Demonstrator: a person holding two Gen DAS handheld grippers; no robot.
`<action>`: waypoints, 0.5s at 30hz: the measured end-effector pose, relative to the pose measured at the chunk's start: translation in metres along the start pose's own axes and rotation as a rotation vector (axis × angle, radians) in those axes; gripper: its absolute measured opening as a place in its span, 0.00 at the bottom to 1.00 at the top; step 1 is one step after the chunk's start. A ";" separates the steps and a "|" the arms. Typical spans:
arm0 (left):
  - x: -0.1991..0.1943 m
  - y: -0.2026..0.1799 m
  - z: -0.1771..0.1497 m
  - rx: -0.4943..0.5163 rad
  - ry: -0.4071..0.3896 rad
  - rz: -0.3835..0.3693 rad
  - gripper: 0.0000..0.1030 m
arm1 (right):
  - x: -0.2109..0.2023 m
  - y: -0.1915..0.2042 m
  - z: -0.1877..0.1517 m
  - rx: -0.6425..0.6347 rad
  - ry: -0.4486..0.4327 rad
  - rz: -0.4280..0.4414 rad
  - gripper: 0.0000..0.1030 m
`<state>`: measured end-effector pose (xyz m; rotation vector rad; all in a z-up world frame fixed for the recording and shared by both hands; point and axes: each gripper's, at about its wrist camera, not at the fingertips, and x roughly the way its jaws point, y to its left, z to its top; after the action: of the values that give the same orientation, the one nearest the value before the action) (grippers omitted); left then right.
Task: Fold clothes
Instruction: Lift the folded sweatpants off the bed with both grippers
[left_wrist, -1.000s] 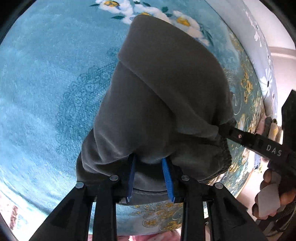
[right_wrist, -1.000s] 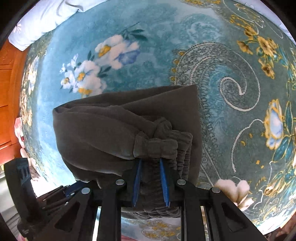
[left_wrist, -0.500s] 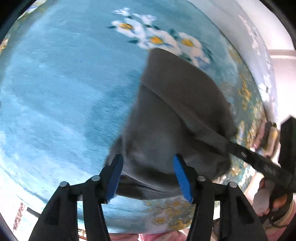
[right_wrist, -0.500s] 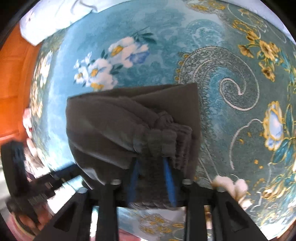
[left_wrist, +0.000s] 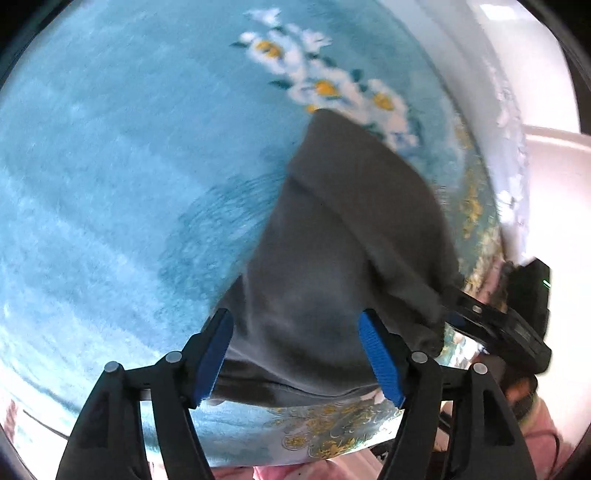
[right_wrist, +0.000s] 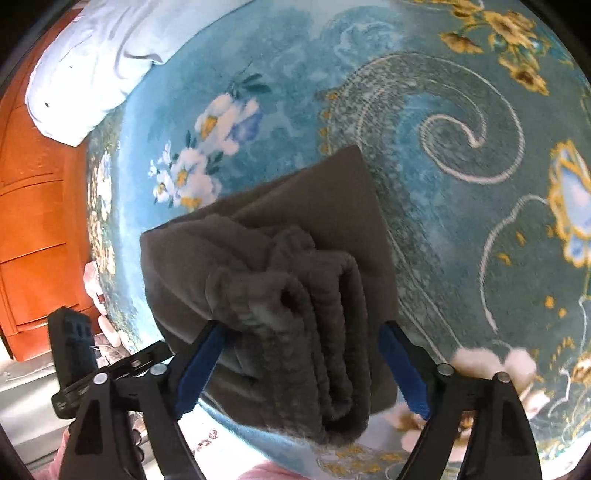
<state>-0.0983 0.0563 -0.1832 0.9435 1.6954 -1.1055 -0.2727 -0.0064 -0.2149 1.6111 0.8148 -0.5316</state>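
The folded grey garment (right_wrist: 280, 295) lay on the blue floral blanket (left_wrist: 110, 184). Both the left hand-held gripper (left_wrist: 297, 354) and the right hand-held gripper (right_wrist: 301, 365) were opening, pads clear of the cloth between them. No writing was legible.

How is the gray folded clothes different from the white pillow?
The gray folded clothes are dark and fuzzy with a bunched ribbed band; the white pillow is pale and smooth. The clothes lie mid-blanket between open blue fingers; the pillow sits far off at the edge. Both rest on the blue flowered blanket.
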 end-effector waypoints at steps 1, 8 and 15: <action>0.001 -0.003 0.002 0.015 0.001 -0.005 0.71 | 0.004 -0.002 0.003 -0.003 0.009 -0.001 0.96; 0.032 -0.011 0.021 0.003 0.050 -0.048 0.72 | 0.012 -0.016 0.010 0.015 0.056 0.076 1.00; 0.049 -0.017 0.027 -0.022 0.050 -0.044 0.79 | 0.025 -0.009 0.013 0.015 0.067 0.072 1.00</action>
<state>-0.1227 0.0318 -0.2298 0.9307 1.7736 -1.0980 -0.2623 -0.0136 -0.2416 1.6731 0.8012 -0.4360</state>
